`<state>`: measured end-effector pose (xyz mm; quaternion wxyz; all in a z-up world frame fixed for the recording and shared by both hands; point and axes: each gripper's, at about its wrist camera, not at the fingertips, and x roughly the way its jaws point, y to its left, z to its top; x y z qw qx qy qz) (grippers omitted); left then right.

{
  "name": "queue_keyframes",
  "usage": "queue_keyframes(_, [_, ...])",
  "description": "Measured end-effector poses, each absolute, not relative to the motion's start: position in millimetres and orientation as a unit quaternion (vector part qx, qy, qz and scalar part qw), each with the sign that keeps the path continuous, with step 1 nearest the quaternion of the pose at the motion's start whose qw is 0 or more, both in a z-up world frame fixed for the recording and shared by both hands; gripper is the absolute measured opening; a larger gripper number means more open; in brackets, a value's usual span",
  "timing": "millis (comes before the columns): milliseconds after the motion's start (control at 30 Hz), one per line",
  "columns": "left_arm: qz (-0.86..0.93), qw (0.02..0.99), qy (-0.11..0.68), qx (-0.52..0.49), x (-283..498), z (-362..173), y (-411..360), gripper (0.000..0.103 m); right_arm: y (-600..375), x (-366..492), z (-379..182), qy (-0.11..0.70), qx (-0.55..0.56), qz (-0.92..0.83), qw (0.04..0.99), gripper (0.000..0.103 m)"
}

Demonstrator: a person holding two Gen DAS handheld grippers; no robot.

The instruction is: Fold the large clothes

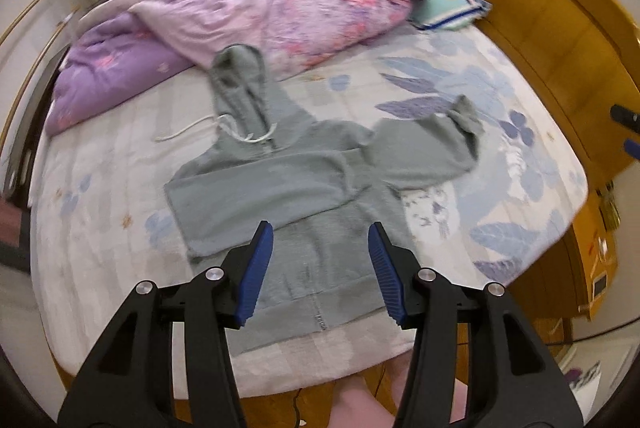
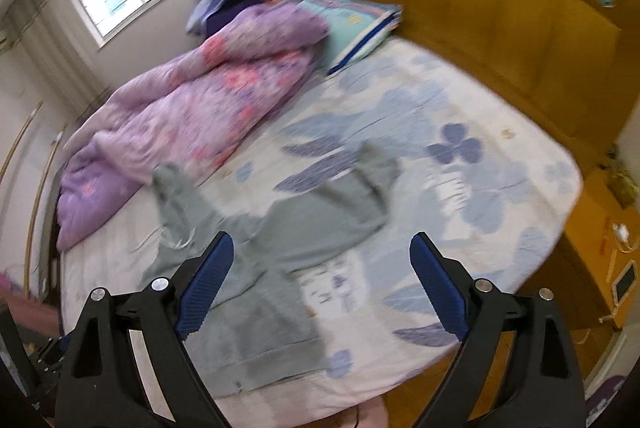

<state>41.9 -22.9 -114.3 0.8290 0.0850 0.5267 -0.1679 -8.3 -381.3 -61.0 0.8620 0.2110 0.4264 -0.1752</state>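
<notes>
A grey-green zip hoodie [image 1: 304, 196] lies flat on the bed, hood toward the quilt, hem toward me. Its left sleeve is folded across the chest; its right sleeve [image 1: 436, 144] stretches out to the right. My left gripper [image 1: 321, 242] is open and empty, hovering above the hoodie's lower front. In the right wrist view the hoodie [image 2: 276, 268] lies left of centre, with the sleeve [image 2: 360, 184] reaching up and right. My right gripper [image 2: 322, 256] is wide open and empty above the hoodie's right side.
A crumpled purple and pink quilt [image 1: 248, 12] fills the far side of the bed. A teal pillow [image 1: 448, 8] lies by the wooden headboard [image 1: 540, 12]. The floral bedsheet [image 1: 500, 132] extends right. A wooden nightstand [image 2: 600, 252] stands at the right.
</notes>
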Motion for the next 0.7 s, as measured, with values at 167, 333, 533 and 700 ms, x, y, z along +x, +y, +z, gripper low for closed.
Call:
queue_keyframes(167, [-0.204,0.821,0.524,0.102,42,-114,-53,0.057,-425,-34,-32,0.409,0.206,-0.214,0.863,0.088])
queue_keyframes(333, [-0.222,0.813,0.524,0.121,54,-121,-85,0.057,-460,-51,-12,0.409,0.196,-0.232,0.860,0.094])
queue_keyframes(533, [-0.196,0.803,0.550,0.122,86,-144,-108,0.056,-484,-26,-45,0.440,0.204,-0.209,0.849,0.095])
queue_keyframes(700, [-0.162,0.776,0.600,0.111,129,-181,-130,0.021,-511,34,-100,0.495,0.204,-0.174,0.826,0.095])
